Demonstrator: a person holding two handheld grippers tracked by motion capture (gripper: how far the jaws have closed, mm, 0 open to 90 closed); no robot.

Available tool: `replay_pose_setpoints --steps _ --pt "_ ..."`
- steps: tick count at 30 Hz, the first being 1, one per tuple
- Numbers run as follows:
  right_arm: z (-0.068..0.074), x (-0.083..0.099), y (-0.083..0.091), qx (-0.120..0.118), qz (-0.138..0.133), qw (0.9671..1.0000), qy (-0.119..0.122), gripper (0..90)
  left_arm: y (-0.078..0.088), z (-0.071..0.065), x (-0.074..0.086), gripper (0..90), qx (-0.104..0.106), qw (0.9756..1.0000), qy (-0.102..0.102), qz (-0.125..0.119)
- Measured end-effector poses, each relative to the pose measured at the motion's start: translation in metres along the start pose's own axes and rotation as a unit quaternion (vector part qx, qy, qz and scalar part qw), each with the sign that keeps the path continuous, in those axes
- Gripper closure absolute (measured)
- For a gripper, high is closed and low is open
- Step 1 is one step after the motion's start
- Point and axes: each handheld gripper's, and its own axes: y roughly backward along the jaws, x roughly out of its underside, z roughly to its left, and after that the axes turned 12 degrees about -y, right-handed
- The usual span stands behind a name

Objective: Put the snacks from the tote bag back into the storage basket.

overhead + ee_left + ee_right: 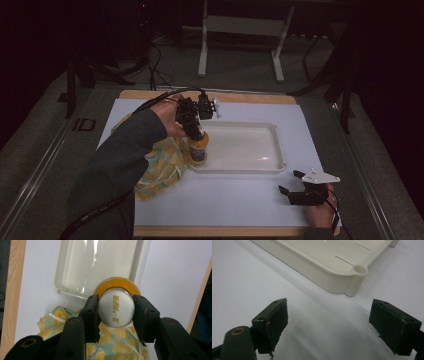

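Note:
A small jar with an orange body and a white cap bearing gold lettering stands upright at the left end of the white tray, beside a lemon-patterned cloth. My left gripper comes down on it from above, shut on the white cap with a pad on each side. Under the jar lie the cloth and the tray's near corner. My right gripper rests open on the white mat at the front right, nothing between its pads, and the tray's corner lies just ahead.
A white mat covers the wooden tabletop, with wood showing at its front and back edges. The tray's inside holds nothing. Beyond the table stand a desk frame and cables on the floor.

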Motion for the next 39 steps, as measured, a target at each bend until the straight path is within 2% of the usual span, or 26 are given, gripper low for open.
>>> replay_pose_setpoints --steps 39 --pt "0.0 0.0 0.001 -0.001 -0.004 1.0 0.0 15.1 -0.022 0.006 -0.016 59.2 0.019 0.9998 0.004 0.009"
